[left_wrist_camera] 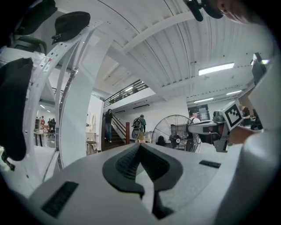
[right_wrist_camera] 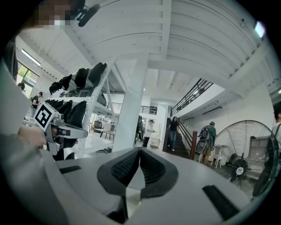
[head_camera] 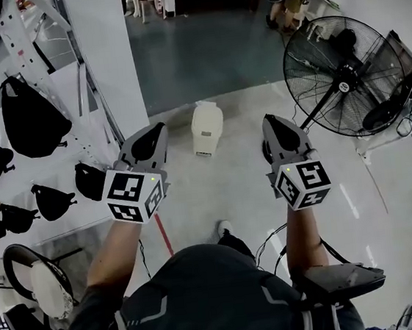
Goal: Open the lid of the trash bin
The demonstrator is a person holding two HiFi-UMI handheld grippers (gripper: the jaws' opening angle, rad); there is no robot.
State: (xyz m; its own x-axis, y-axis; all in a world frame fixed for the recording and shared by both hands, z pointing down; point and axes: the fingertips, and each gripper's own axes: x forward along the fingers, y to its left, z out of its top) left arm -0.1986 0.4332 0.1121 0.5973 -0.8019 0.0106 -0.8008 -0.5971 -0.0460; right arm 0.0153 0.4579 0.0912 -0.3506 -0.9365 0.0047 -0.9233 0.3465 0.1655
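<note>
Small cream trash bin [head_camera: 207,129], lid [head_camera: 208,111] down, is standing upright on grey floor [head_camera: 231,187] nr white pillar [head_camera: 108,53].

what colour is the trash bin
The bin is plain cream-white, clearest in the head view.

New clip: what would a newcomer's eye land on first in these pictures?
The left hand-held gripper and right hand-held gripper, each with a black-and-white marker cube, are raised in the head view's foreground, jaws shut on nothing. Beyond and between them a small cream trash bin stands on the floor, lid seemingly down. A large black pedestal fan dominates the right, a white rack of black bags the left.
</note>
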